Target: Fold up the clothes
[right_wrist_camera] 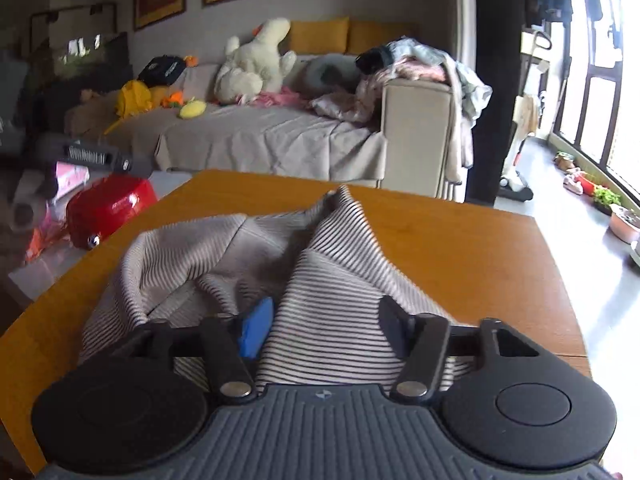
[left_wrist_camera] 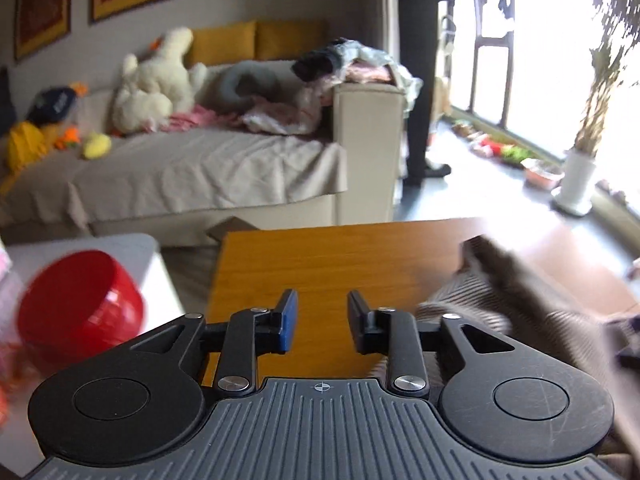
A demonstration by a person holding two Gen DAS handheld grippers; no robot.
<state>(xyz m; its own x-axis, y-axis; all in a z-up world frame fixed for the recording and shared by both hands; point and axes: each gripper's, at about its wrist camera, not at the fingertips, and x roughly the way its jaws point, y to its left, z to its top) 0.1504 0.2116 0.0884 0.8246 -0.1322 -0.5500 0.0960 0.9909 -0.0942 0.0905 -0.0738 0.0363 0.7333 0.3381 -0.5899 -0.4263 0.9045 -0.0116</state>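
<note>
A grey-and-white striped garment lies crumpled on the wooden table, bunched into raised folds. My right gripper is open just over its near edge, and a fold of the cloth sits between the blue-padded left finger and the dark right finger. In the left wrist view my left gripper is open above bare table, holding nothing. The same garment appears blurred just to its right, past the right finger.
A red bowl-like container stands on a low white surface left of the table. Beyond the table is a beige sofa with plush toys and a clothes pile on its armrest. A person's dark-clad legs and a white plant pot are near the window.
</note>
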